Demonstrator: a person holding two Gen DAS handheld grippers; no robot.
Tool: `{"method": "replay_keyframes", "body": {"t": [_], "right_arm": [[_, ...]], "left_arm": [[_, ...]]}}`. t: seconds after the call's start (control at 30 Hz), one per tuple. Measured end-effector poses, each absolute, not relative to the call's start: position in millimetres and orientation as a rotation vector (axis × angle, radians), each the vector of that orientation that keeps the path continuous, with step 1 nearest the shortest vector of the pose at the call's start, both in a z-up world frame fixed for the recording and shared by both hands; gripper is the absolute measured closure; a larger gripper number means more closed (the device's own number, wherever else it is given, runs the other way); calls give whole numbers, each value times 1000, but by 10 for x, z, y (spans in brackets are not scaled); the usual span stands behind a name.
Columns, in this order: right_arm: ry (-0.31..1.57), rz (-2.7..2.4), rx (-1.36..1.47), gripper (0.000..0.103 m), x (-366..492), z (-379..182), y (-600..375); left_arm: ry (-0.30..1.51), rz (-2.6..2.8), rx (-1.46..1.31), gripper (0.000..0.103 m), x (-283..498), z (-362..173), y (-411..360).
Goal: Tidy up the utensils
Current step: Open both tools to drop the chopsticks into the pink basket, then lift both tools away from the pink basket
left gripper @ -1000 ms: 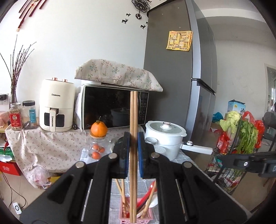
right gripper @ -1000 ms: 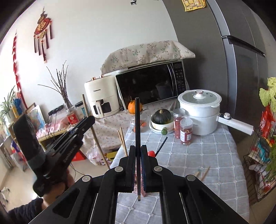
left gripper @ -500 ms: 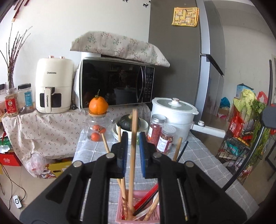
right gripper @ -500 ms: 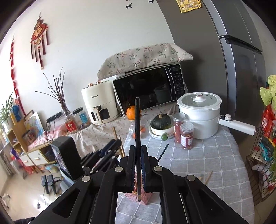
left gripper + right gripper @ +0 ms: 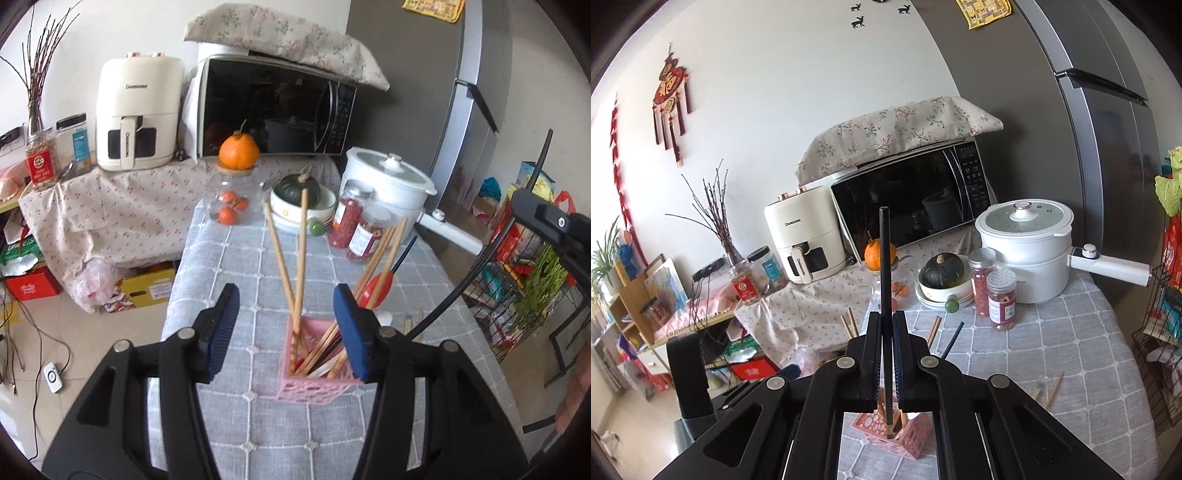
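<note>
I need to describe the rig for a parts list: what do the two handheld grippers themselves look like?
Both grippers, left gripper and right gripper, are matte black plastic linkages with triangular cut-outs and round silver pivot pins. The fingers carry dark blue ribbed pads. No cables, markings or sleeves are visible on them.

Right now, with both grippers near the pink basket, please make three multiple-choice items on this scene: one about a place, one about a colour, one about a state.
1. Where does the orange fruit sit?
A. on a glass jar
B. in the pink basket
C. on the white pot's lid

2. What colour is the chopstick in the right gripper?
A. red
B. black
C. pale wood

3. How do the jaws of the left gripper stand?
A. shut on a chopstick
B. shut on nothing
C. wide open, empty

Answers: 1 A, it rests on the glass jar; 2 B, the clamped stick is dark; 3 C, its blue pads stand apart above the pink basket.
</note>
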State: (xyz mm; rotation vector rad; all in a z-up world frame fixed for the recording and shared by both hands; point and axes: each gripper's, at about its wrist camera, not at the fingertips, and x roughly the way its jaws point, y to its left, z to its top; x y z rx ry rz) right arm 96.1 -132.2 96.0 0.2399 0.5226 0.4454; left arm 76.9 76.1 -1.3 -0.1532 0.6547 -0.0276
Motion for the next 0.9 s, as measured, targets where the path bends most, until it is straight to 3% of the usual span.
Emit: {"method": "replay_keyframes", "body": {"t": [0.43,0.53,0.6,0.8,0.9], "right_arm": [[604,447,207,95,1177,526,-985],[618,449,204,76,1184,504,-1004],[606,444,210,52,1156,534,-1057],[566,418,217,30,1058,649,-1304],[561,386,214,24,1036,650,-1461]], "left_arm": [[825,-19,-113,41,655,-271,929],[831,-35,-103,32,639,-266,898],[832,-42,-95,28,623,-263,869],[852,-52,-95,21,613,-280,823],[859,-57,-93,19,596,-292,794]]}}
